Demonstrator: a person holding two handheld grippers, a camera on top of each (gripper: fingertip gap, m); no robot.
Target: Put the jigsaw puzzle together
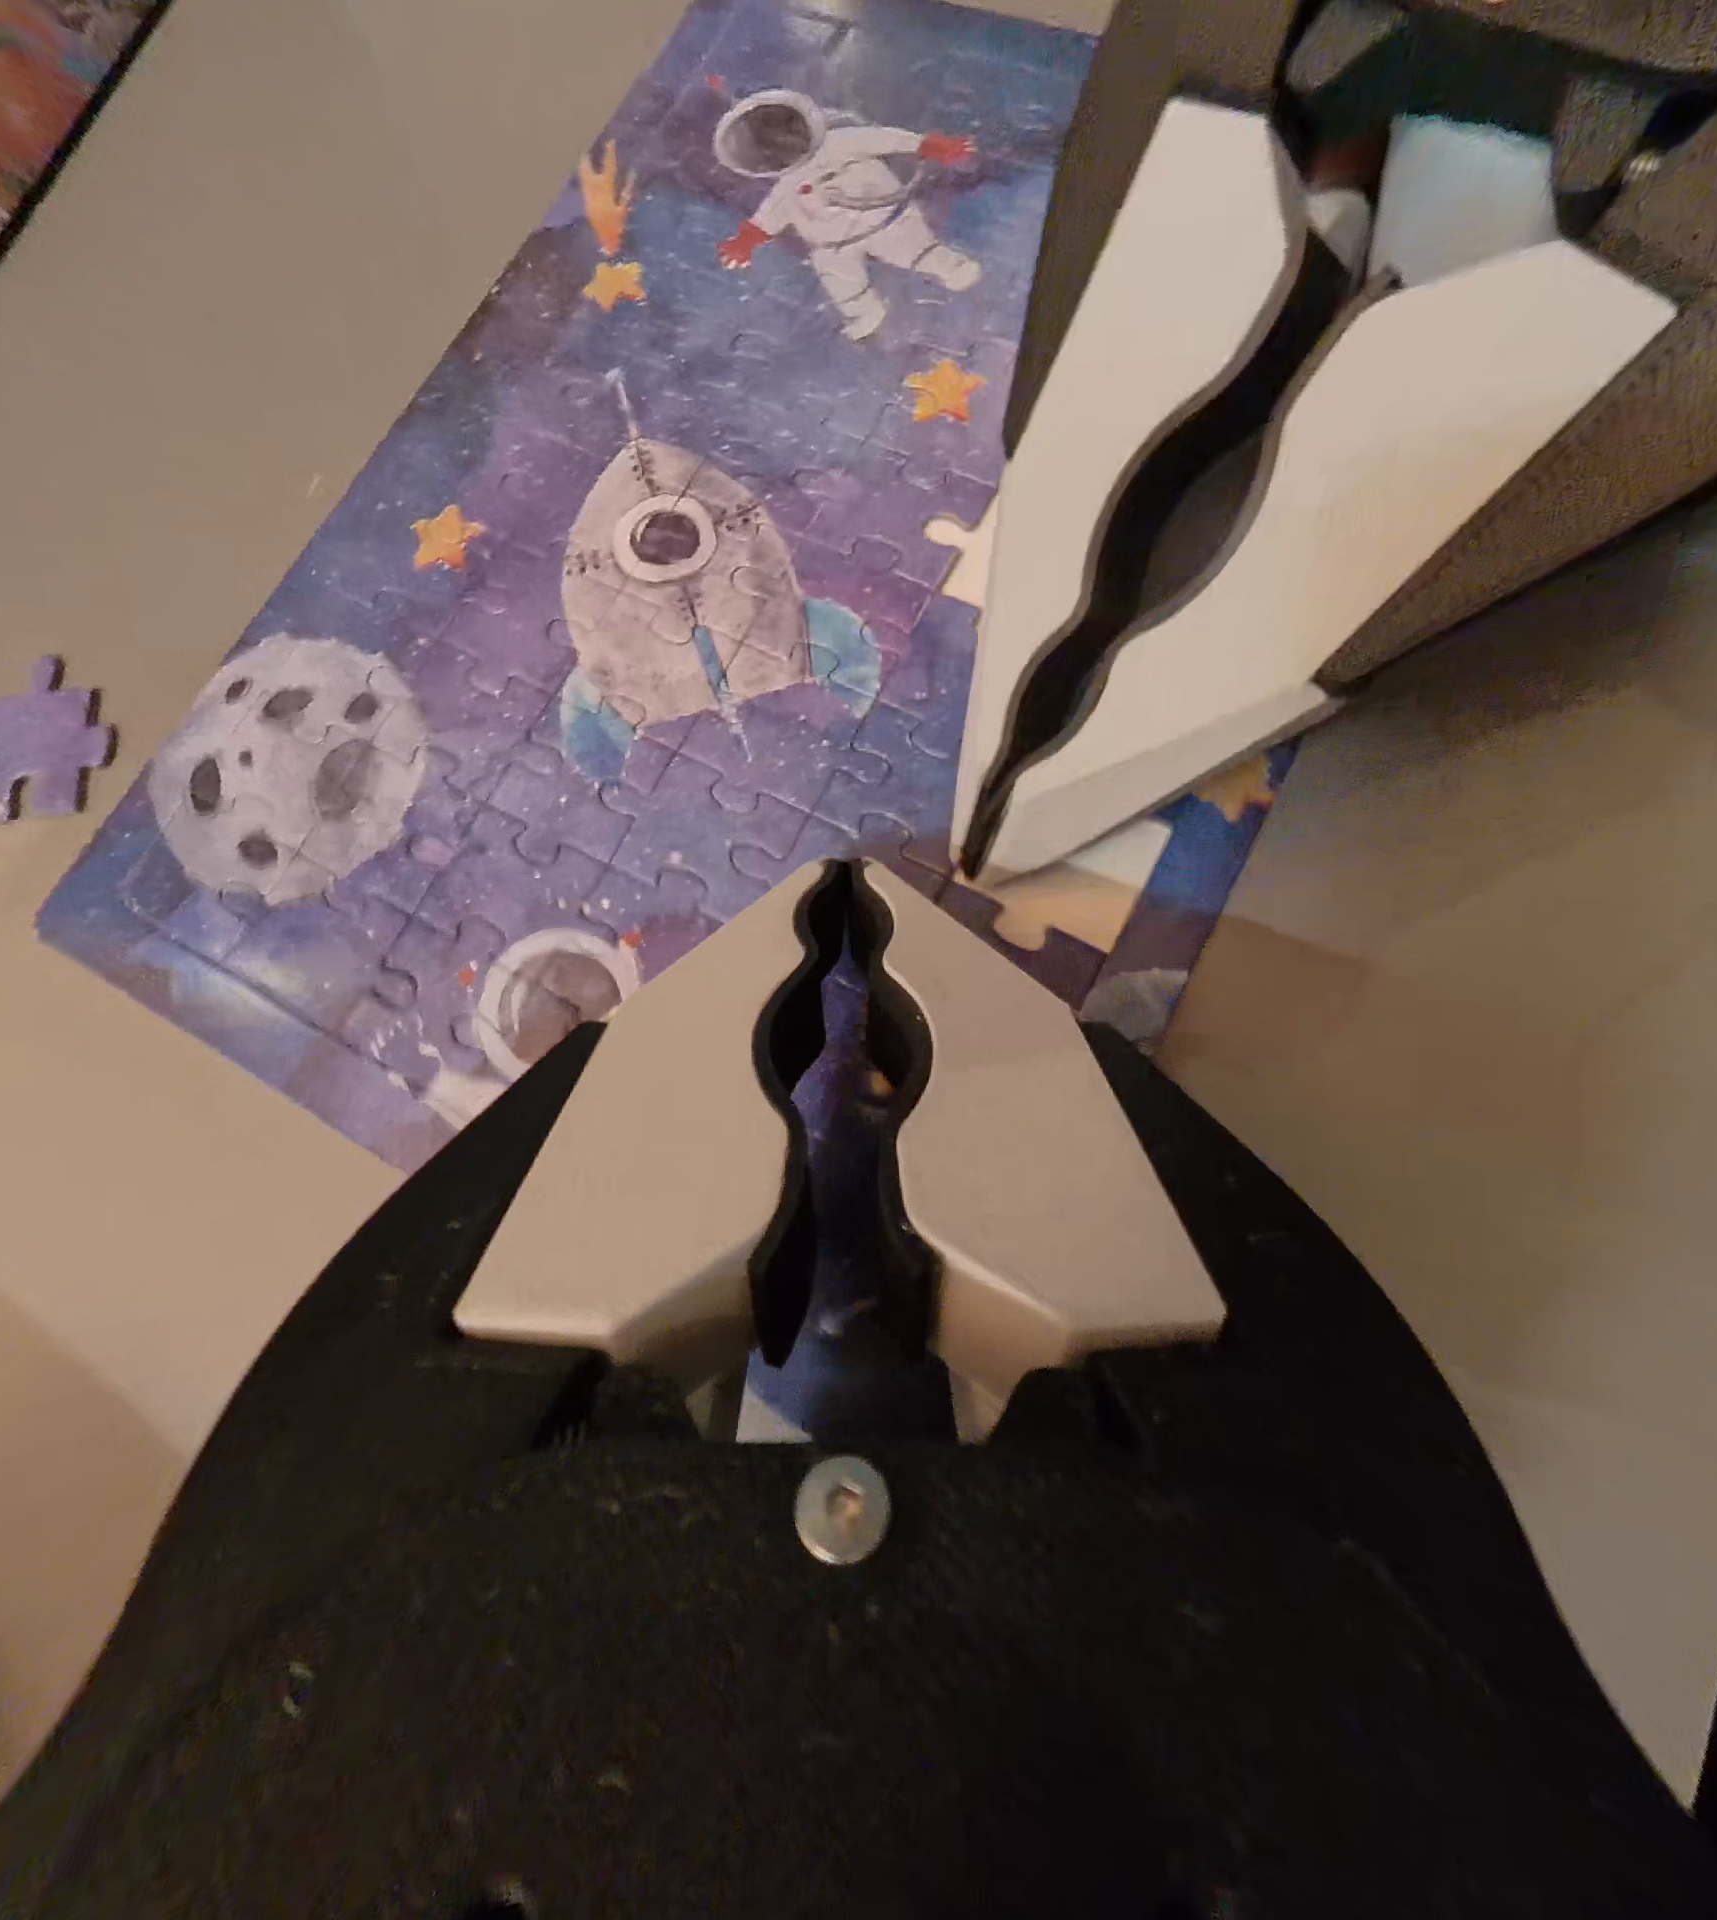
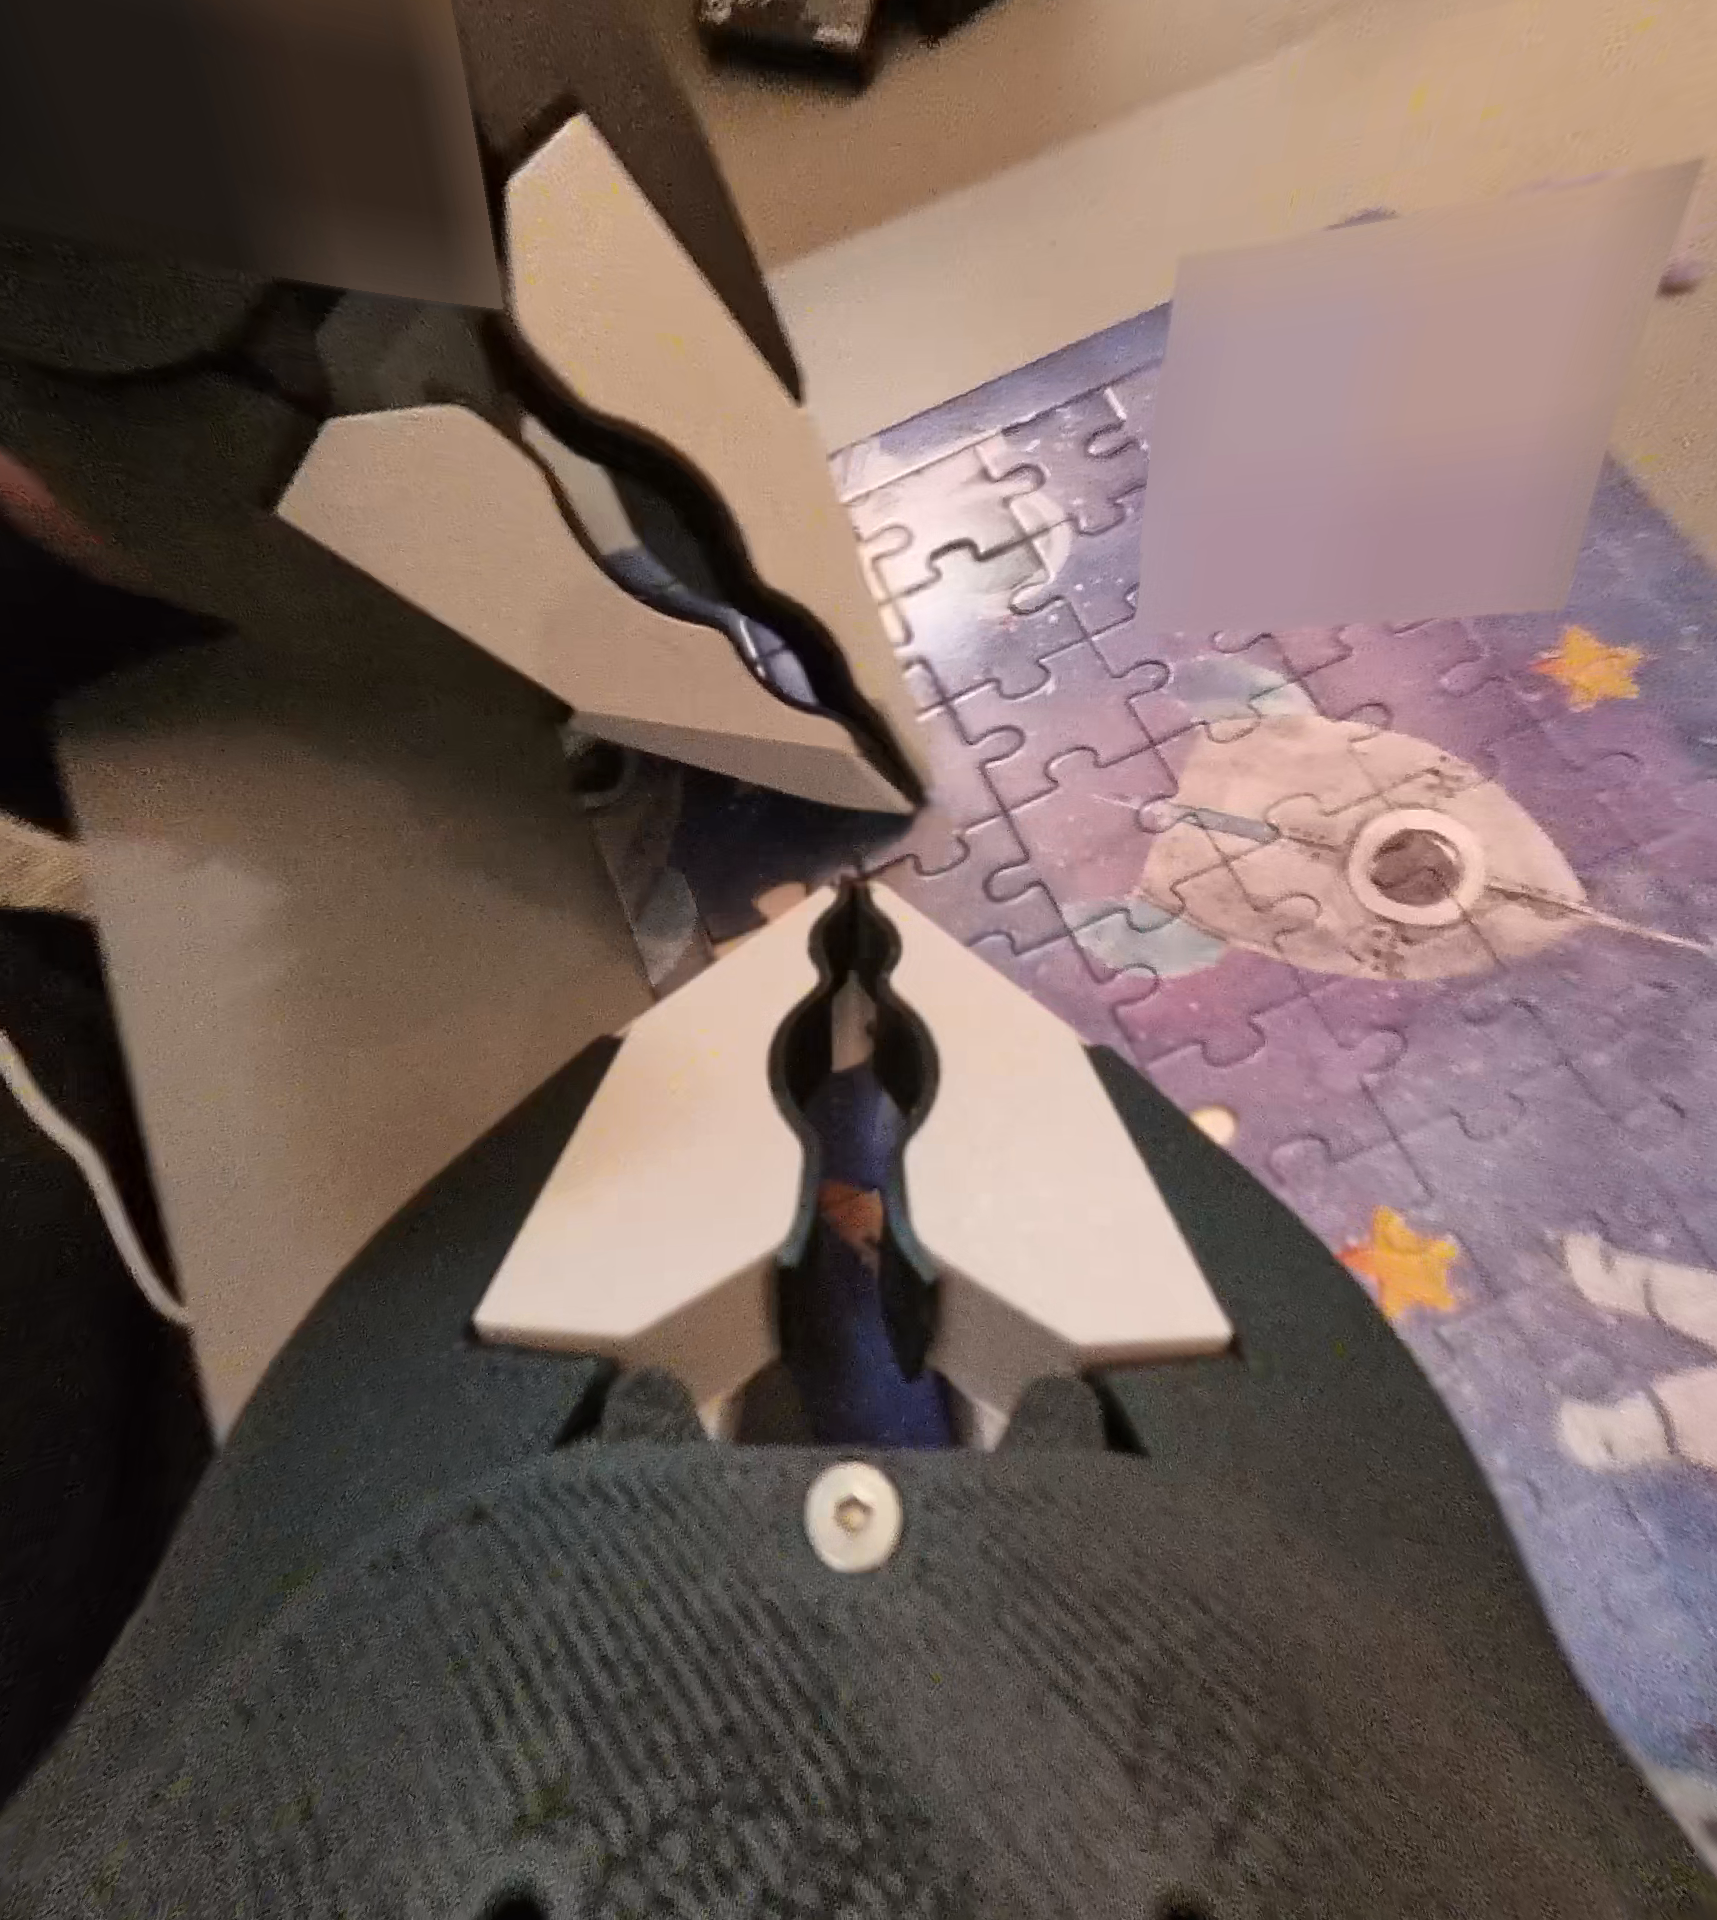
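On table [image 1: 334,312]: assembled puzzle [image 1: 542,665]; loose piece [image 1: 33,743] beside it.

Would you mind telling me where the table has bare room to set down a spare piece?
Bare beige table runs along the long edge of the assembled space-themed jigsaw puzzle, beyond the loose purple puzzle piece. It is crowded at the puzzle's opposite edge, where the left gripper and right gripper meet.

Black gripper [image 1: 846,873] body, grey wavy-edged fingers [image 1: 646,1132], silver screw [image 1: 841,1509]
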